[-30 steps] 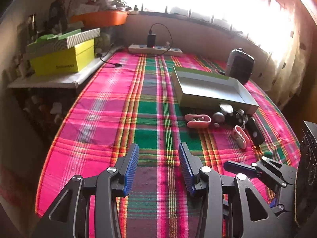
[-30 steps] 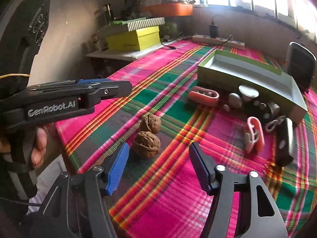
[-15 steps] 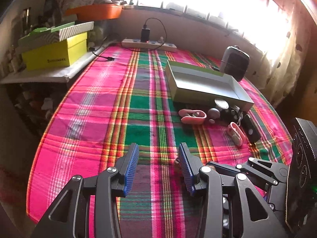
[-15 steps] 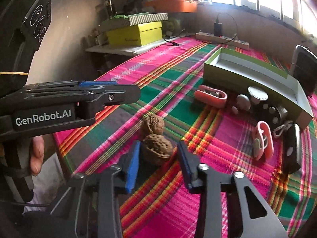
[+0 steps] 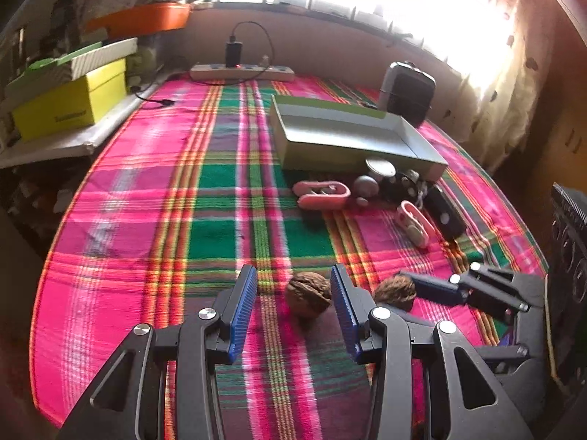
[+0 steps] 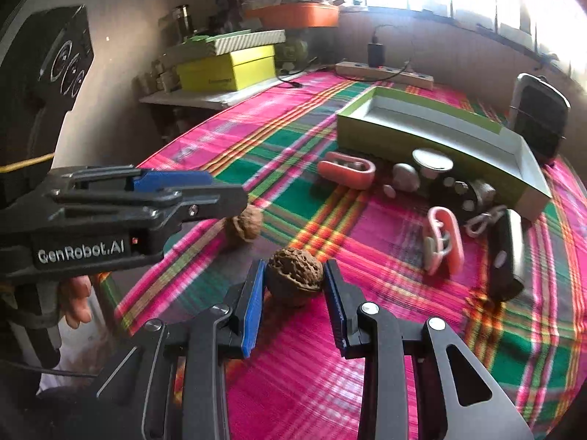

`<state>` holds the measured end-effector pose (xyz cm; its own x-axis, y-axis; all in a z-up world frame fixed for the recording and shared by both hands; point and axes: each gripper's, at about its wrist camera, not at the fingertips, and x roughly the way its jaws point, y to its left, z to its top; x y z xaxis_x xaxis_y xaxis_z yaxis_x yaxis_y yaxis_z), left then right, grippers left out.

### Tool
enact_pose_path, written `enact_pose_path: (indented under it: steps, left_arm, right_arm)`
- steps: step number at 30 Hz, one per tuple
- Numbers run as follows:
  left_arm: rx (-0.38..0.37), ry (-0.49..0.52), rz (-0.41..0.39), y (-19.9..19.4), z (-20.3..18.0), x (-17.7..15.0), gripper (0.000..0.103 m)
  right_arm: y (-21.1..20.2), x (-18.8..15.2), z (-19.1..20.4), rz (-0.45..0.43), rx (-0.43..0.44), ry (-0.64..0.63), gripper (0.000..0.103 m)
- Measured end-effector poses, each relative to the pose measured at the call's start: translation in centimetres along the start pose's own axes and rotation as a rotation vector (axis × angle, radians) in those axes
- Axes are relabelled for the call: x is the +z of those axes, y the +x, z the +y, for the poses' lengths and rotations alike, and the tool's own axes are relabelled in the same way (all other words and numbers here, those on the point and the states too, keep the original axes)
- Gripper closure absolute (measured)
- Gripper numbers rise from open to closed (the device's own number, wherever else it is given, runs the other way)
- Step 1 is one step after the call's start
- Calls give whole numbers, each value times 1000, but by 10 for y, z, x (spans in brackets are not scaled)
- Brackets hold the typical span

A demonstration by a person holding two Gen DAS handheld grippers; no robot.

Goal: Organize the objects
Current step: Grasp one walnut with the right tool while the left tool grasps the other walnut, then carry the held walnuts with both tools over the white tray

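Observation:
Two brown walnuts lie near the front of the plaid tablecloth. My right gripper [image 6: 293, 280] is shut on the near walnut [image 6: 294, 277], its blue pads pressing both sides. My left gripper [image 5: 291, 288] is open, with the other walnut [image 5: 307, 293] between its fingers, close to the right pad. That walnut shows in the right wrist view [image 6: 245, 224], beside the left gripper's fingers [image 6: 205, 203]. An open green box [image 5: 348, 135] stands further back. In front of it lie two pink clips [image 5: 323, 194] [image 5: 412, 222], grey stones [image 5: 366, 185] and a black remote [image 5: 444, 212].
A black speaker [image 5: 407, 91] stands behind the box. A power strip [image 5: 242, 71] with a charger lies at the far edge. A yellow box [image 5: 69, 104] sits on a side shelf at left. The table's left edge [image 5: 55, 242] drops off.
My right gripper has closed on the near walnut. My left gripper has moved forward so the other walnut now sits between its open fingers.

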<state>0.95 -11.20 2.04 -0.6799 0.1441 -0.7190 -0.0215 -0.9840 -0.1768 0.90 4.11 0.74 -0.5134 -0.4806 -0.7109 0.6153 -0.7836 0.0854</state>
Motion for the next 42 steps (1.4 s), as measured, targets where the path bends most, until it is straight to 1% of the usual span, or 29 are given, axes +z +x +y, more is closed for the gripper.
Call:
enact_pose_path:
  steps: [5,15,17,19,22,31,36,42]
  left_arm:
    - [-4,19,36,11,-7,-4,63]
    - [10,9,55,19,-7,-3,63]
    - [19,21,52,20,-8,-3,64]
    - [23,28,53,21,-10,-3,69]
    - [27,32,53,22,-11,-2,74]
    - [36,46,60,24,-13,1,74]
    - [26,56,57,25,-18,9,74]
    - [16,67,40,25,-24,27,74]
  right_arm:
    - [-7,0,-9,-18,-27,19,69]
    - [-9,0,-19,-22,-50,47,69]
    - [-9,0,-21,-21,-51,50,69]
    - [-8,0,-22,-20,-52,52,69]
    - [-8,0,-24,-18,-53,56,69]
    - [-8,3,-30,-17,-52,66,69]
    - [-10,8,-36,-21,-54,76,69]
    - [-13,19,-46,-38,-60,87,69]
